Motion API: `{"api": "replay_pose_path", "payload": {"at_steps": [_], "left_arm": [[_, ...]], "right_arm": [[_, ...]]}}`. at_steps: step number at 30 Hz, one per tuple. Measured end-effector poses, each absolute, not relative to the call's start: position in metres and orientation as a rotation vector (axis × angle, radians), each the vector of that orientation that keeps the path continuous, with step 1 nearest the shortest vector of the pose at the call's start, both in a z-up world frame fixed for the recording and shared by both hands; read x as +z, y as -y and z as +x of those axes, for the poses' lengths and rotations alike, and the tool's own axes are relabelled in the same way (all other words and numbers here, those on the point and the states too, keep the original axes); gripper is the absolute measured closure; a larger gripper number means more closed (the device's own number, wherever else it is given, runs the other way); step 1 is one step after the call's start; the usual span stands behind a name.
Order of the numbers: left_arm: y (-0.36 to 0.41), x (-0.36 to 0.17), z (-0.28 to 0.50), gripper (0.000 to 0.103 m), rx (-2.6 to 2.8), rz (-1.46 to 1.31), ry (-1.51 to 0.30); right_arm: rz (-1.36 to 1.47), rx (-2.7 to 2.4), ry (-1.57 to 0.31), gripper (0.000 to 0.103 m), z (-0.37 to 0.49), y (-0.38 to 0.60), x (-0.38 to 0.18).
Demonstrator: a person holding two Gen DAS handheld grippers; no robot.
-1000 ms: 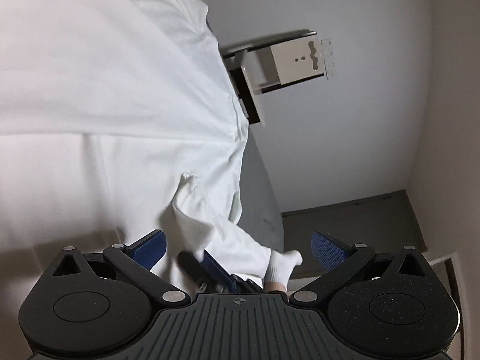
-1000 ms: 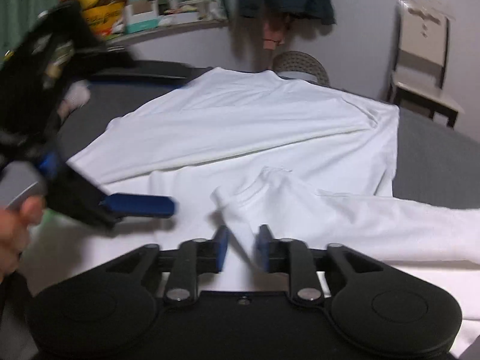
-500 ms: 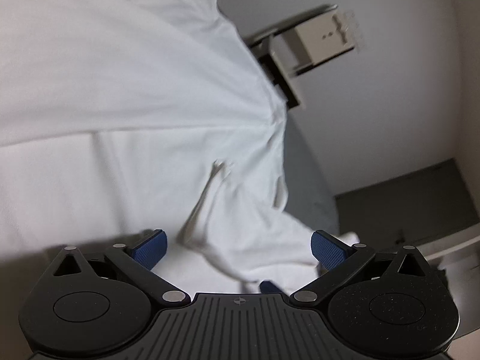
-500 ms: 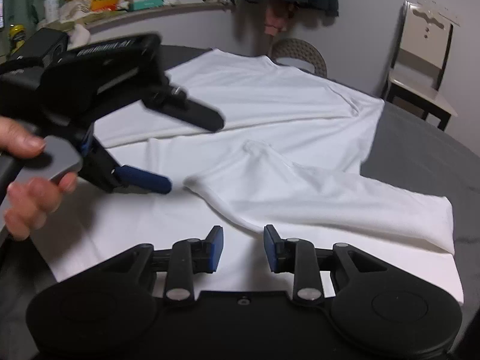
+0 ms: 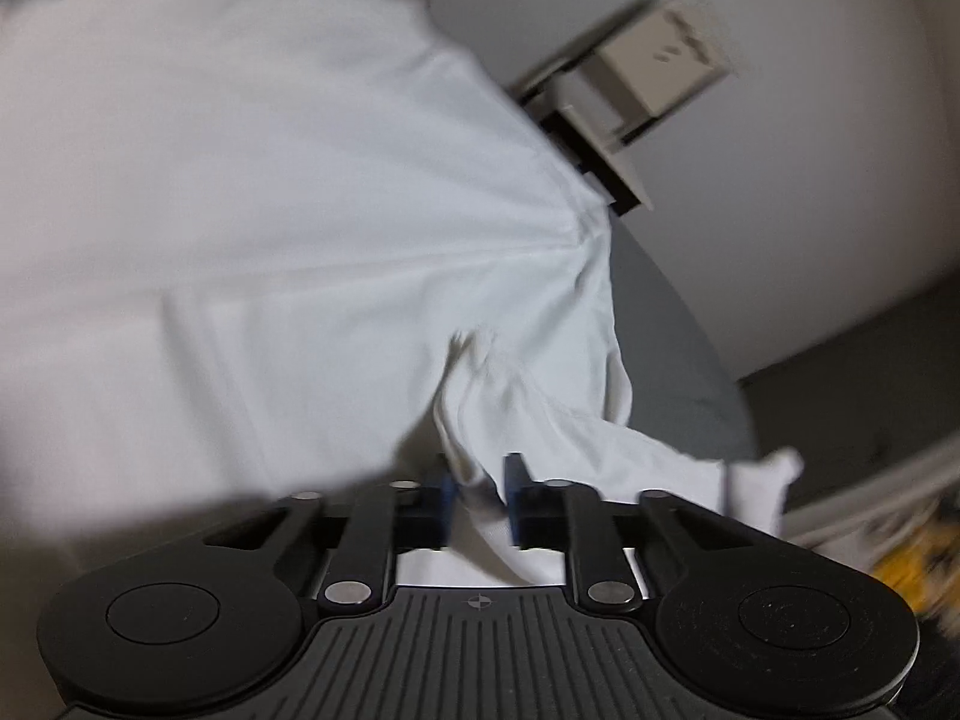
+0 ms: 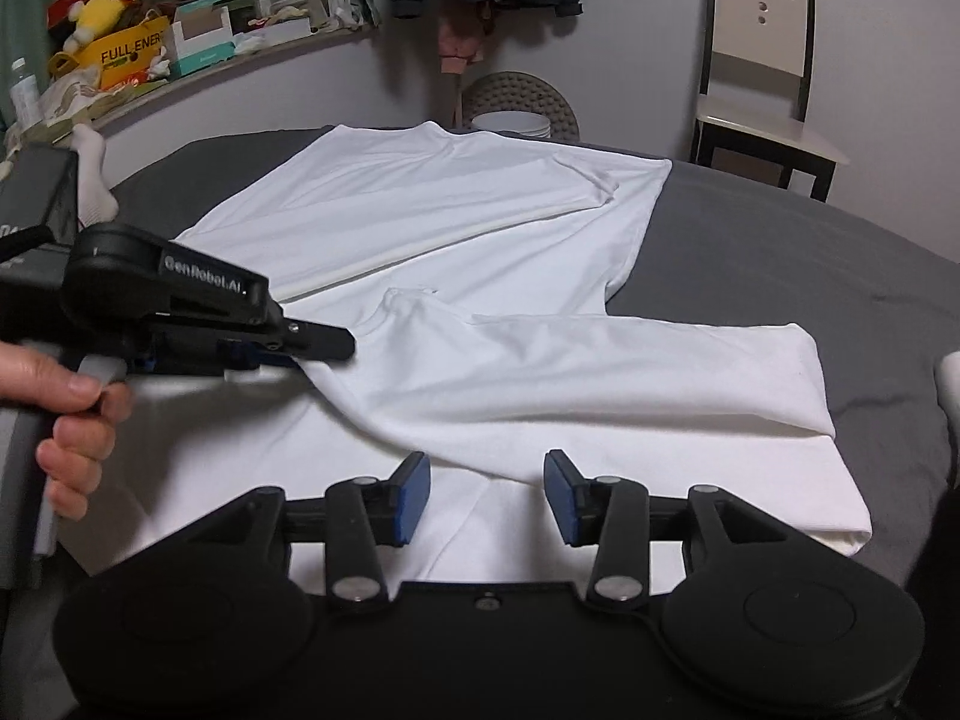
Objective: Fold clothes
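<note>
Right tool (image 6: pixel 487 495): nearest the camera, pads apart and holding nothing, poised just above the near edge of the shirt.
Left tool (image 5: pixel 478 495): pads drawn together, clamped on a bunched fold of the sleeve; from the right wrist view it reaches in from the left, held by a hand (image 6: pixel 57 405).
White shirt (image 6: pixel 420 222): a long-sleeved garment spread flat on a dark grey bed (image 6: pixel 780 258), neck end farthest away.
Sleeve (image 6: pixel 600 372): lies across the lower body of the shirt, its cuff end toward the right.
Step in hand: judged to be folding this sleeve inward over the body.
Next move: likely calls for the left tool to lay the pinched cloth flat and let go, while the right tool takes the hem or cuff.
Background: a chair (image 6: pixel 765 60) against the wall, a cluttered shelf (image 6: pixel 198 54) at far left.
Hard to make out: the left wrist view is motion-blurred; the shirt's left edge is hidden behind the left tool.
</note>
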State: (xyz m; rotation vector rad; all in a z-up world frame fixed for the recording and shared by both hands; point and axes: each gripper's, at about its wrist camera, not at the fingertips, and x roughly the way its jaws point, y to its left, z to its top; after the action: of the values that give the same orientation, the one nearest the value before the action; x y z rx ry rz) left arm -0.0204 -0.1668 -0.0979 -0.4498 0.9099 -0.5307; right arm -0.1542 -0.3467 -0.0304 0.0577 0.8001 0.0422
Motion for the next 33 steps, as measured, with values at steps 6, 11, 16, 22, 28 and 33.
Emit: {"api": "replay_pose_path", "payload": {"at_steps": [6,11,16,22,28,33], "left_arm": [[0.183,-0.048,-0.022,0.099,-0.638,-0.126,-0.694],[0.189,0.013,0.001,0.099,-0.622,0.097,-0.452],[0.176,0.072,0.053,0.099,-0.591,0.085,-0.381],[0.174,0.101,0.106,0.099,-0.558,0.078,-0.427],[0.167,0.111,0.145,0.099,-0.487,0.131,-0.444],[0.154,0.113,0.184,0.099,-0.411,0.137,-0.486]], "right_arm": [[0.043,0.041,-0.758,0.056,-0.158,0.350,-0.025],[0.044,-0.009,-0.728,0.051,-0.161,0.355,-0.023],[-0.213,-0.134,-0.683,0.038,-0.158,0.338,-0.029],[-0.305,-0.067,-0.744,0.040,-0.151,0.319,-0.044],[-0.445,0.026,-0.749,0.040,-0.147,0.292,-0.053],[-0.512,0.052,-0.739,0.047,-0.148,0.280,-0.059]]}}
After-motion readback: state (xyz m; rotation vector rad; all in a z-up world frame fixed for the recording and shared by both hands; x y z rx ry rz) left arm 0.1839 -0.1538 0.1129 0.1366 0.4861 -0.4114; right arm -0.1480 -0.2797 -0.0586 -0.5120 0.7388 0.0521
